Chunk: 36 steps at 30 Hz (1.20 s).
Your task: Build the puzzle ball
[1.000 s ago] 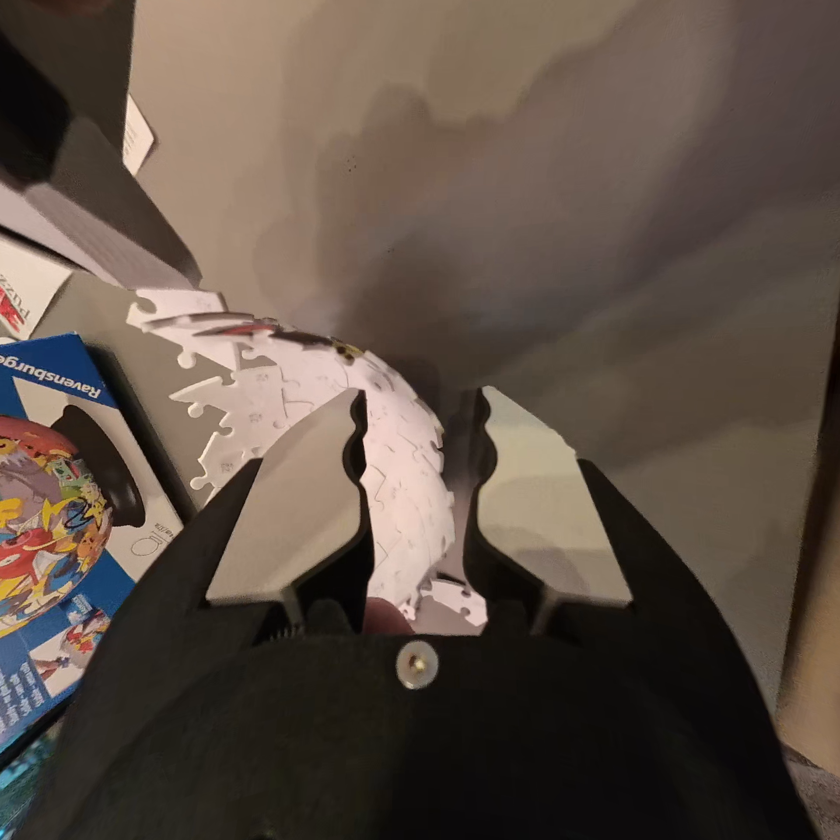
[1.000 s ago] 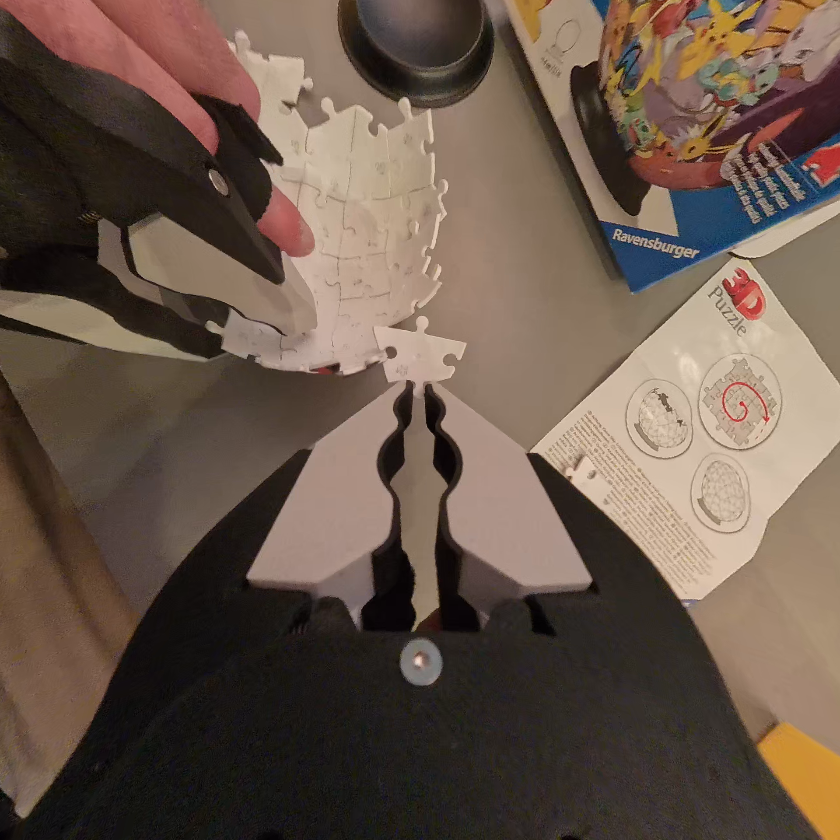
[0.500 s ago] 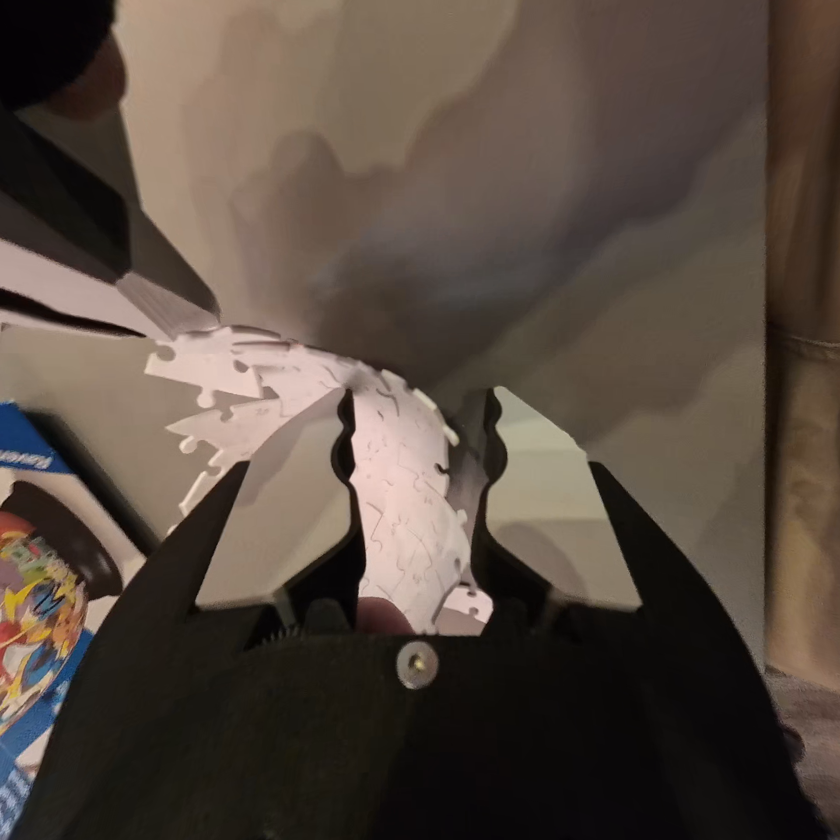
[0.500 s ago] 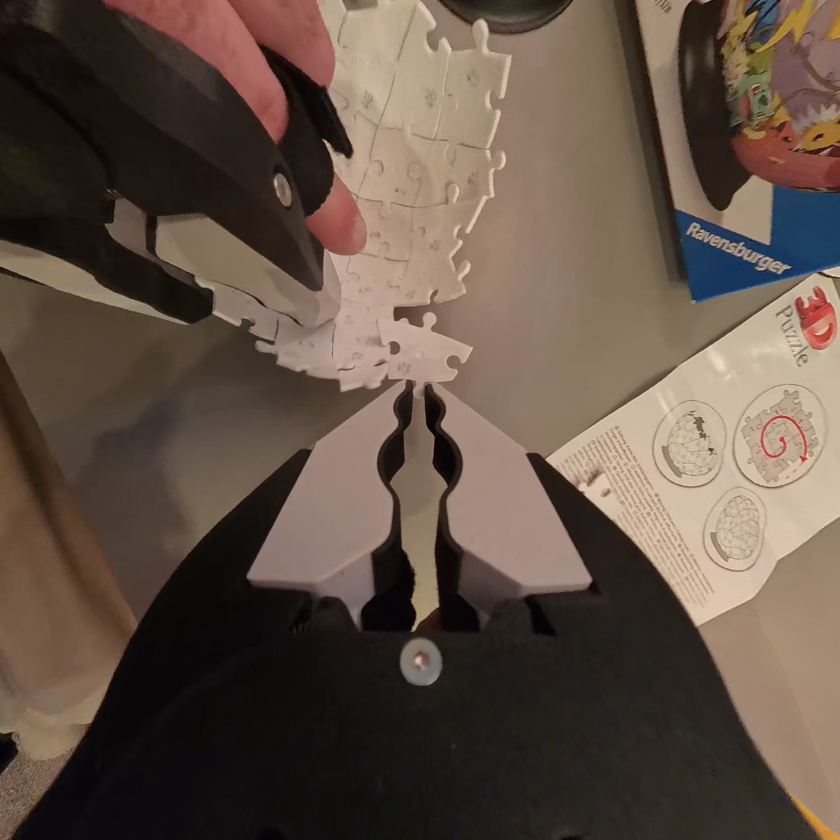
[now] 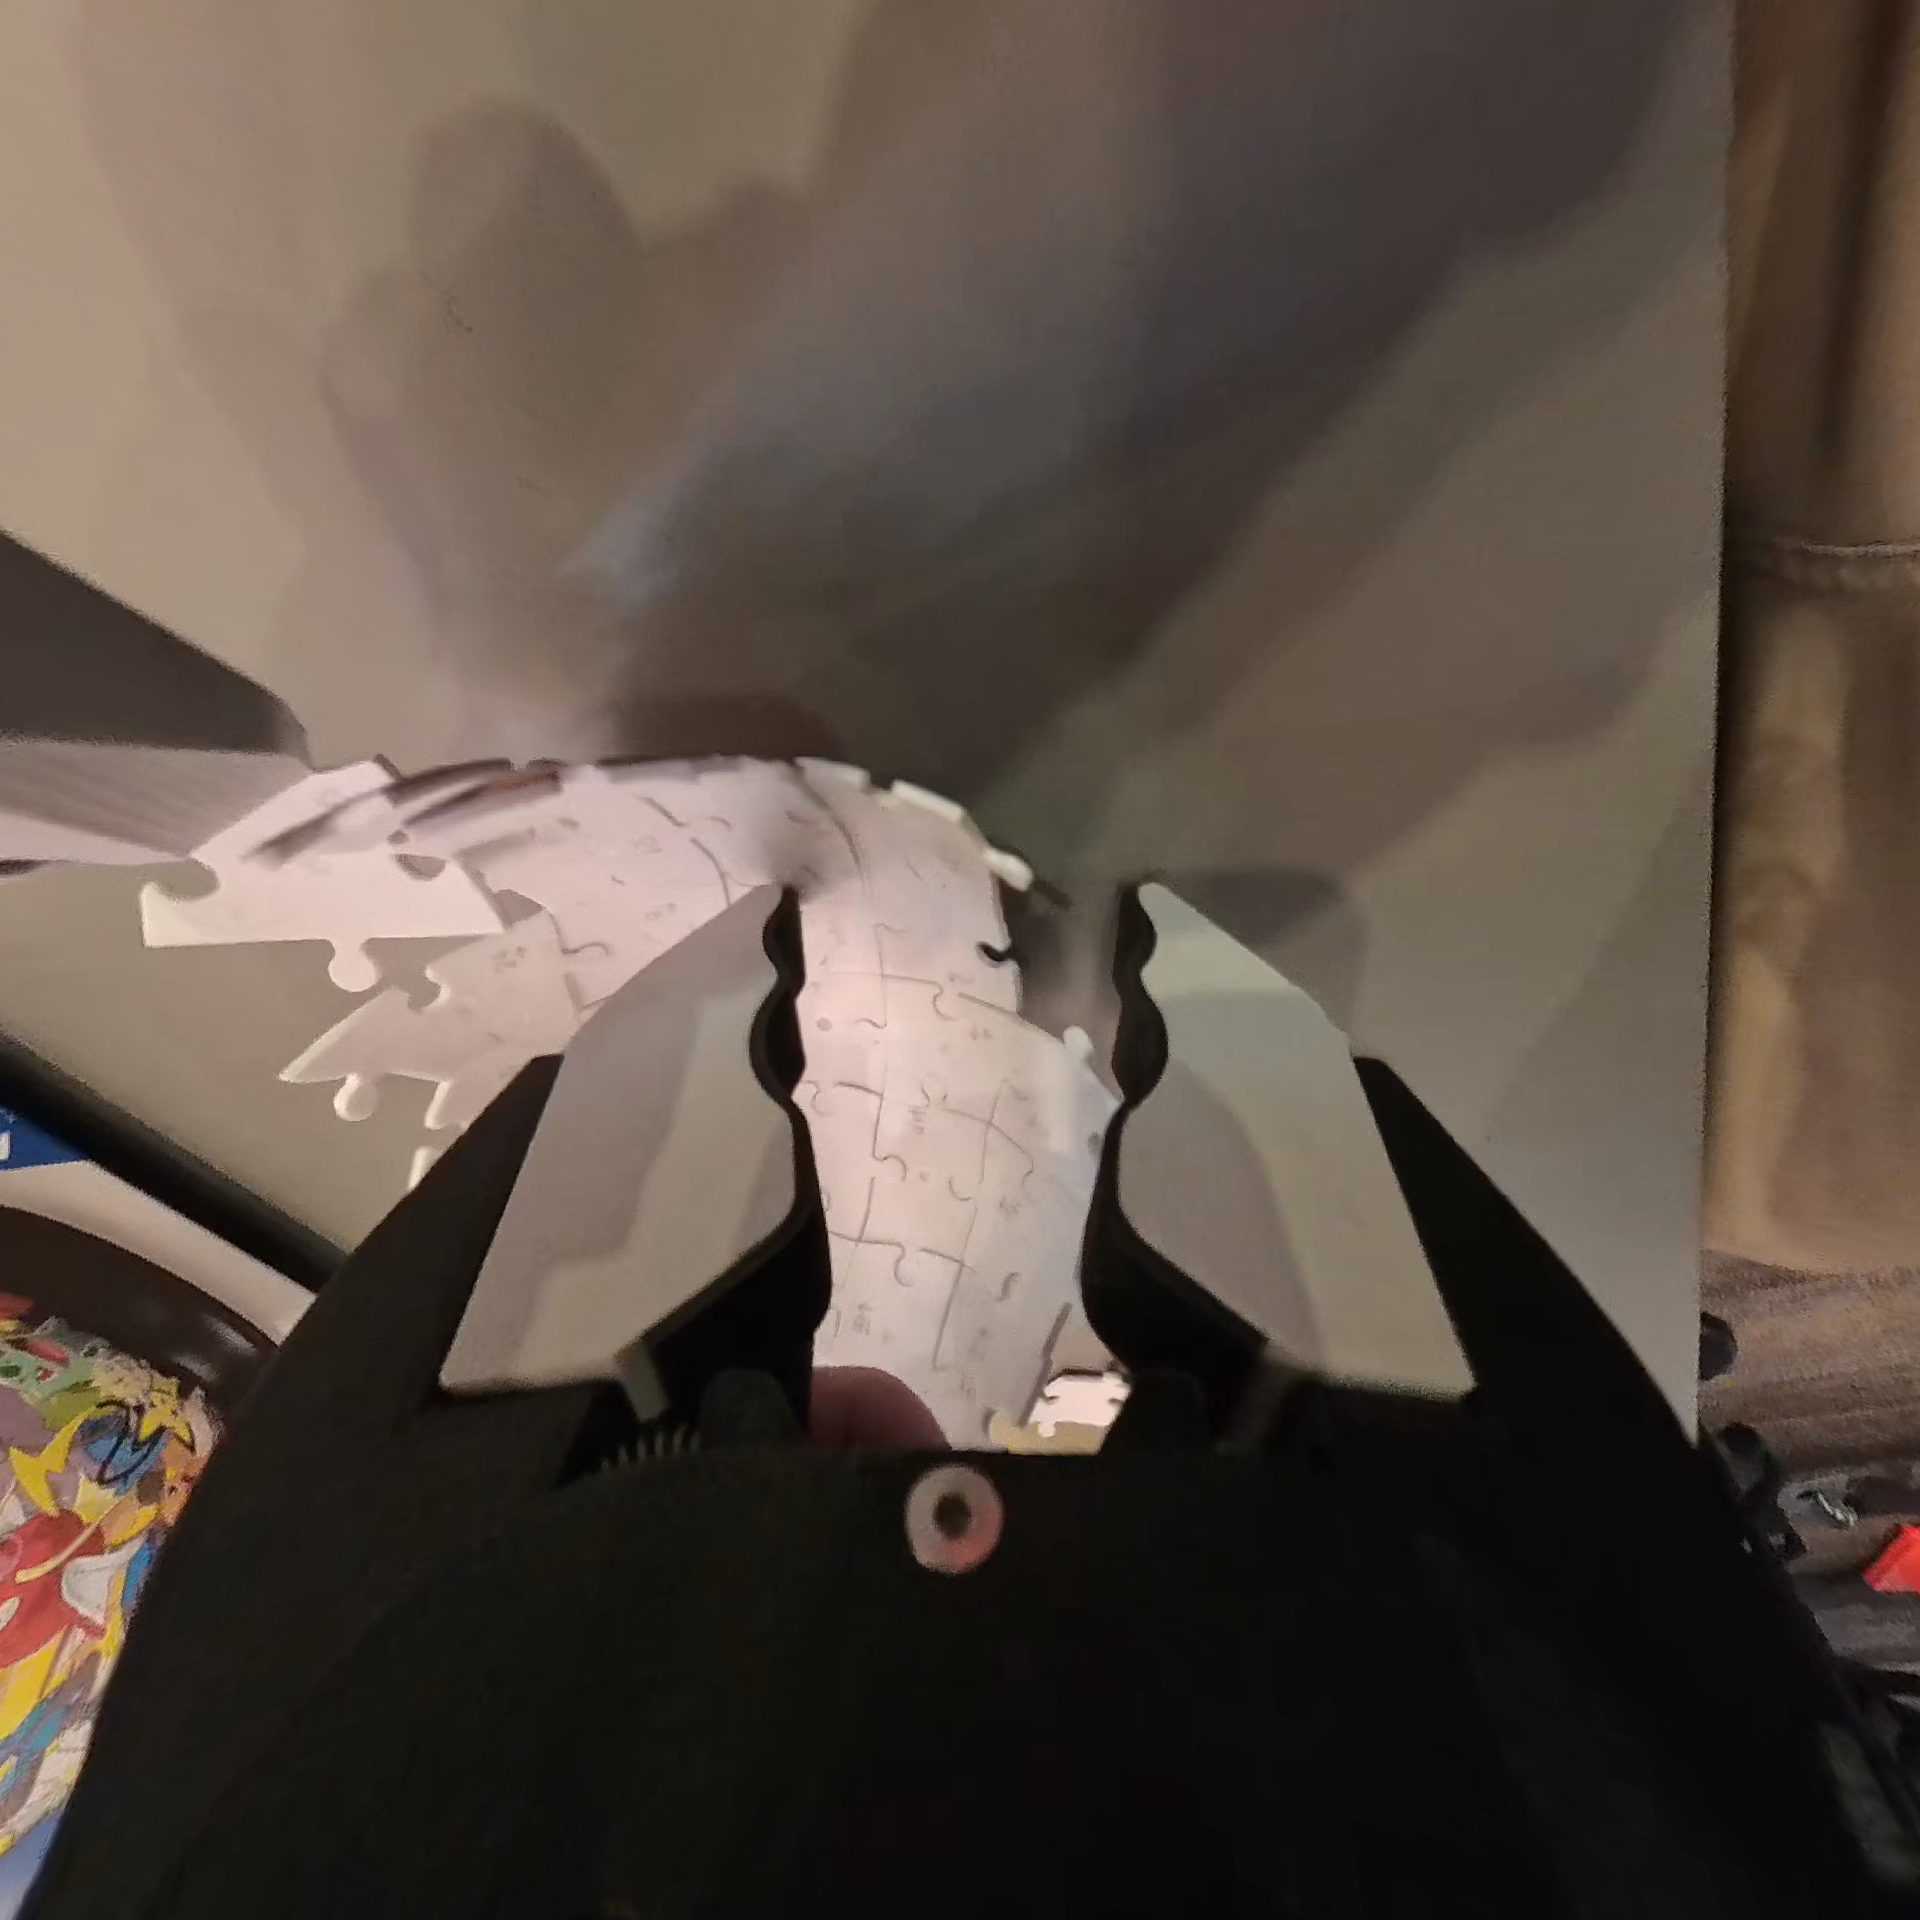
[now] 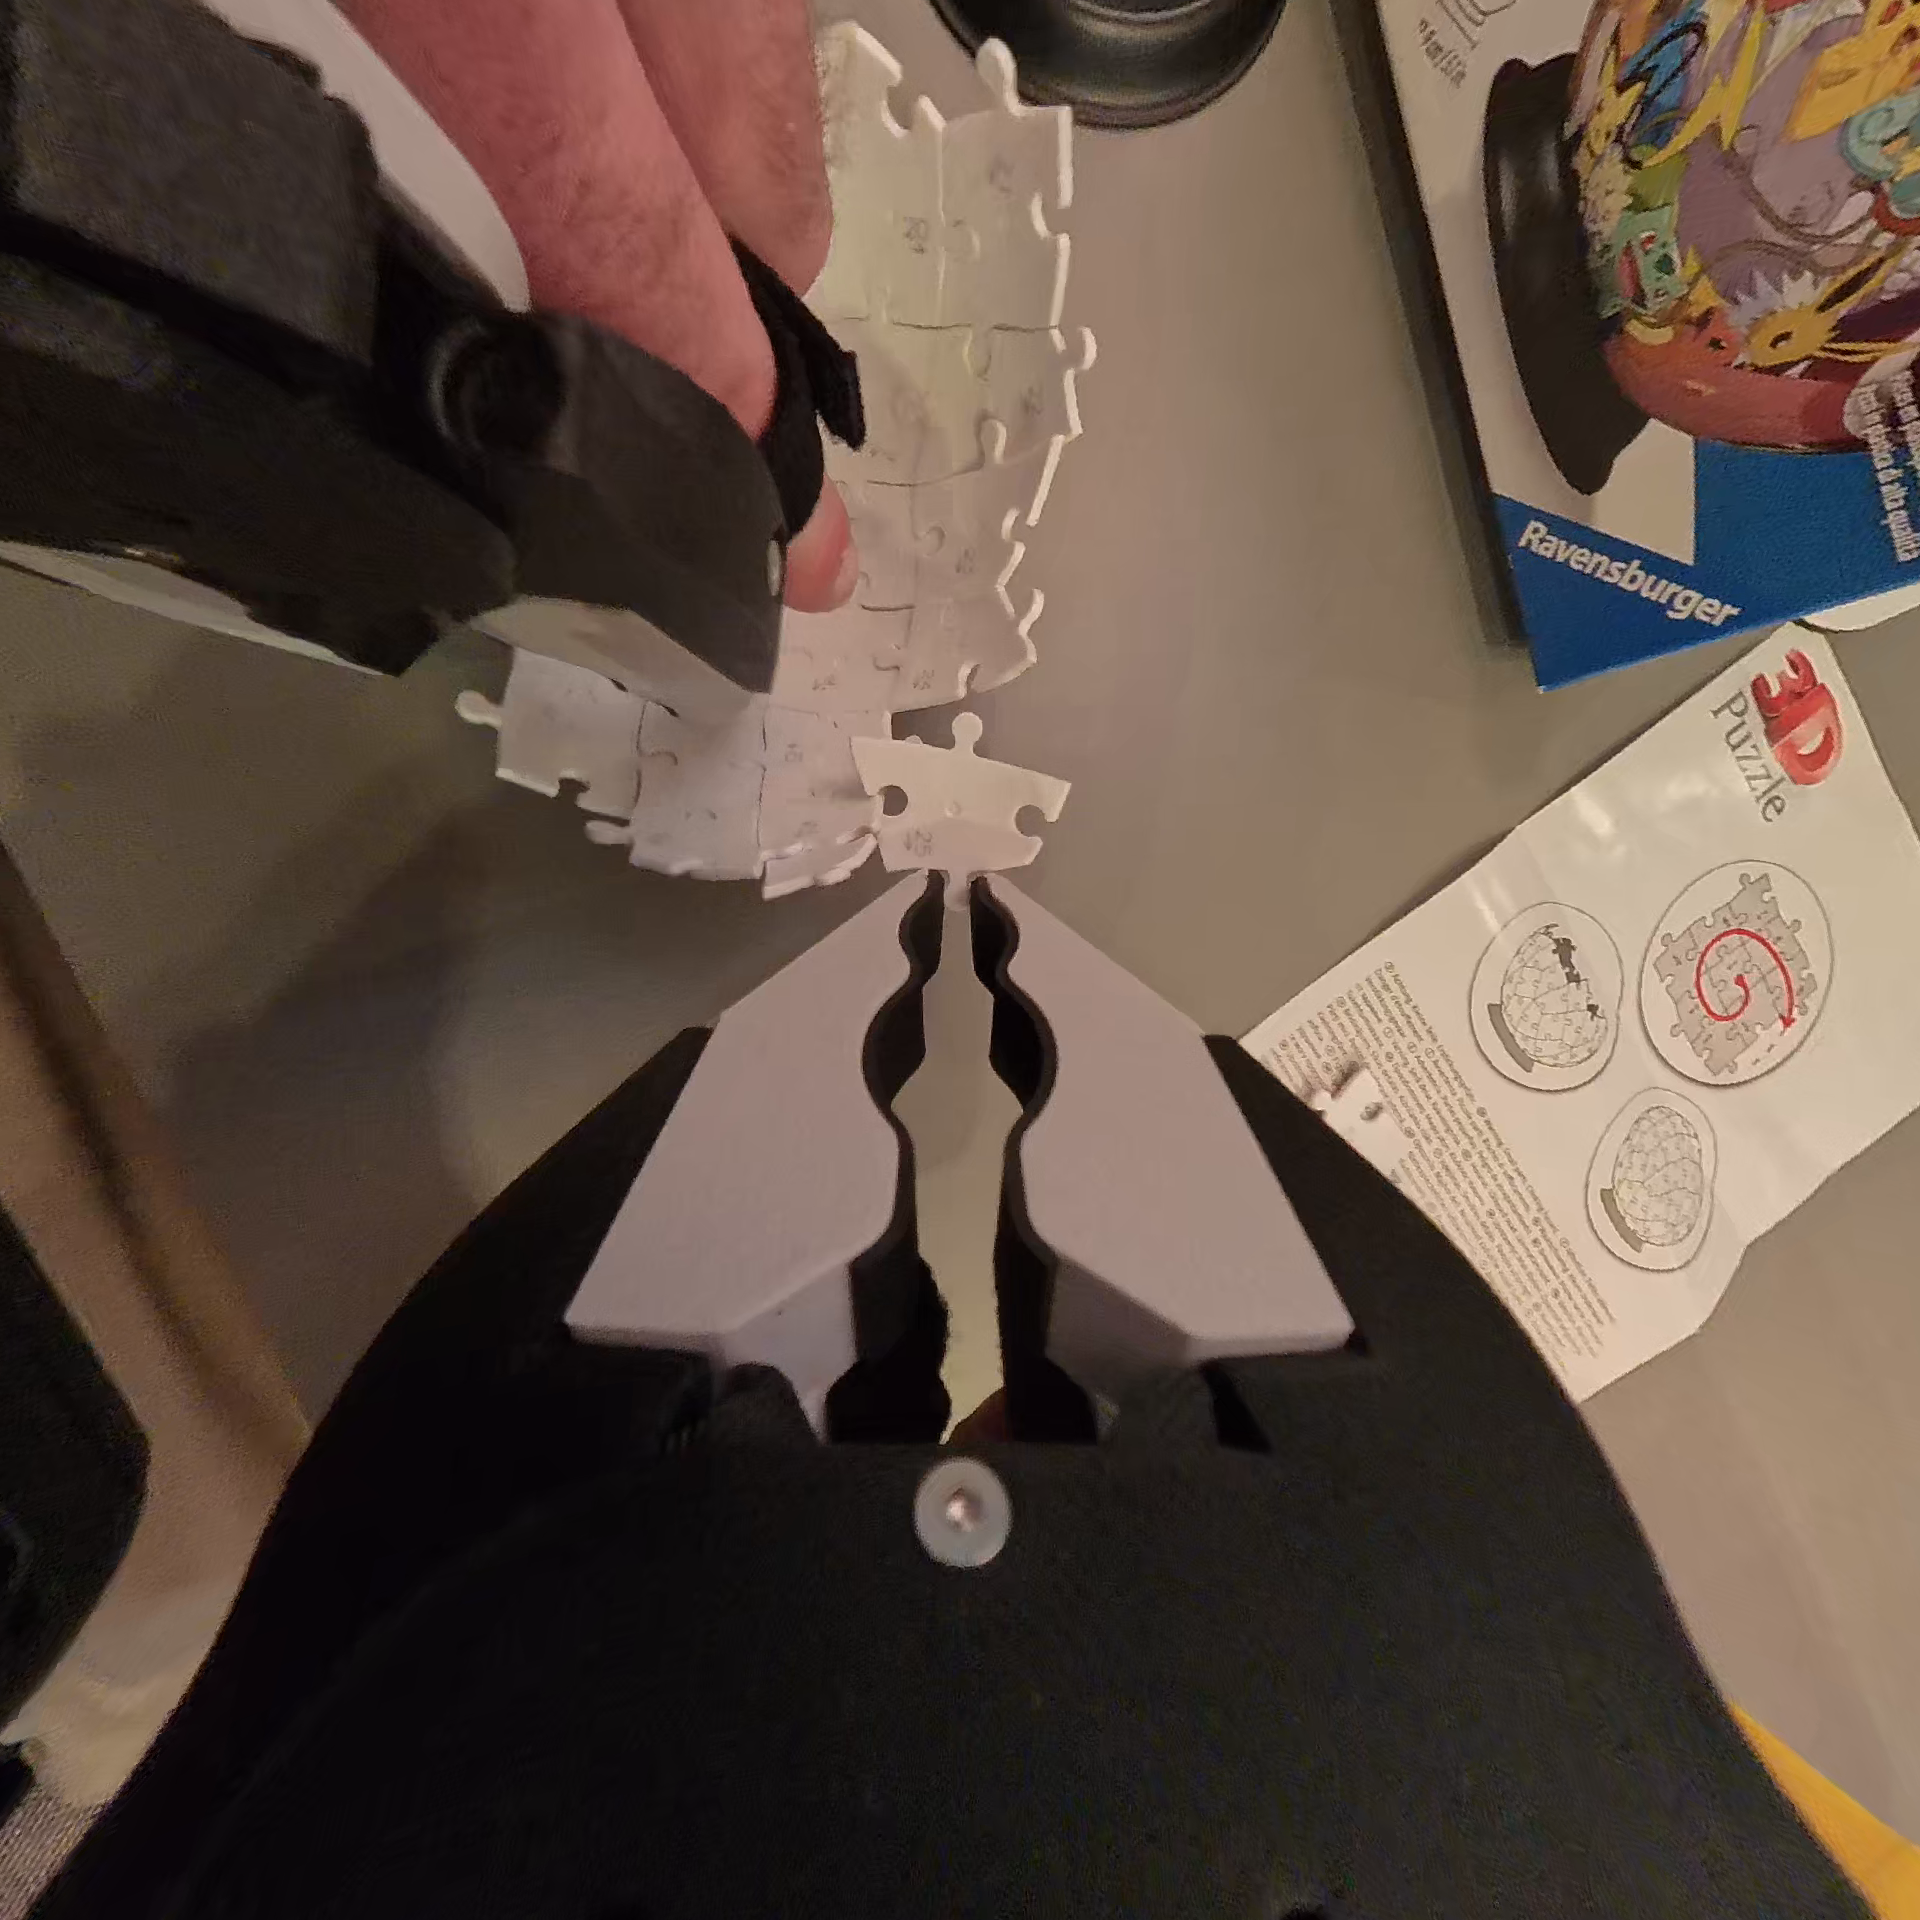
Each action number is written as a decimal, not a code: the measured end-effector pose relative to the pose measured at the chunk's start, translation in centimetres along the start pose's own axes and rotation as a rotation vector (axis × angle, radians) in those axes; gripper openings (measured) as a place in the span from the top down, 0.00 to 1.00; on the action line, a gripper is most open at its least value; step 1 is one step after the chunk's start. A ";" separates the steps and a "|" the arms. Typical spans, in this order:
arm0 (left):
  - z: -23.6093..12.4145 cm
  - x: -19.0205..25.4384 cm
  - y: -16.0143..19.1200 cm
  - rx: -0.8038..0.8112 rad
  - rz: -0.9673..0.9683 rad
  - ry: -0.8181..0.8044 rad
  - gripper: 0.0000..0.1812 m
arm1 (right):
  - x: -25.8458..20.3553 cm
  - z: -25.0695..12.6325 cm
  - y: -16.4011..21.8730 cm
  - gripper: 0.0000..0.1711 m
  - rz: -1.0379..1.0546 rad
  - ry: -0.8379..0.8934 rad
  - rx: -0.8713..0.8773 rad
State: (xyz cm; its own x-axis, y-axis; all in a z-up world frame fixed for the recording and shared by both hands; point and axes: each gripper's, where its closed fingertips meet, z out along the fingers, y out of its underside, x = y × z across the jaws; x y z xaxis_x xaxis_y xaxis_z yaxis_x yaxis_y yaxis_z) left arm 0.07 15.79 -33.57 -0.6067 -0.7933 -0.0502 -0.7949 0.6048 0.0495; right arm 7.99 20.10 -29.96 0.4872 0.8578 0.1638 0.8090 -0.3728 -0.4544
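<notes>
The partly built puzzle ball (image 6: pixel 966 343) is a curved white shell of joined pieces, held above the grey table. My left gripper (image 5: pixel 961 904) is shut across the shell (image 5: pixel 935 1122), and a person's fingertip rests against it. The left gripper also shows at the upper left of the right wrist view (image 6: pixel 717 665). My right gripper (image 6: pixel 951 883) is shut on the tab of a single white puzzle piece (image 6: pixel 961 800). The piece sits against the shell's lower right edge; I cannot tell whether it is locked in.
The puzzle box (image 6: pixel 1714 312) lies at the upper right, also at the left in the left wrist view (image 5: pixel 62 1455). An instruction leaflet (image 6: pixel 1558 1039) with a small loose piece (image 6: pixel 1345 1101) lies right. A black stand (image 6: pixel 1122 42) sits behind the shell. The table edge (image 5: pixel 1714 727) runs on the right.
The left gripper has turned and lifted the shell, so it now stands more upright. The right gripper has brought its piece up against the shell's lower edge.
</notes>
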 end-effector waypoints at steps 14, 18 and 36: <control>0.1 0.2 0.3 -0.053 0.059 0.039 0.72 | -1.0 -0.1 1.6 0.98 0.075 -0.124 0.041; 0.0 0.2 0.4 -0.074 0.068 0.040 0.72 | -0.8 -0.5 1.9 0.98 0.085 -0.092 0.027; 0.1 1.1 -0.3 -0.027 -0.008 -0.002 0.70 | -2.3 -1.6 1.6 0.98 0.208 0.064 0.083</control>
State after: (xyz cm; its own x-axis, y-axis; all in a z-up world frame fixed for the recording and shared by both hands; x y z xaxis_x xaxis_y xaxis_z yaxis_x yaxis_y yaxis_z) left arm -0.33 14.74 -33.70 -0.6004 -0.7979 -0.0532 -0.7992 0.5963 0.0755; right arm 8.69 17.02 -29.68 0.6625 0.7405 0.1126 0.6604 -0.5065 -0.5545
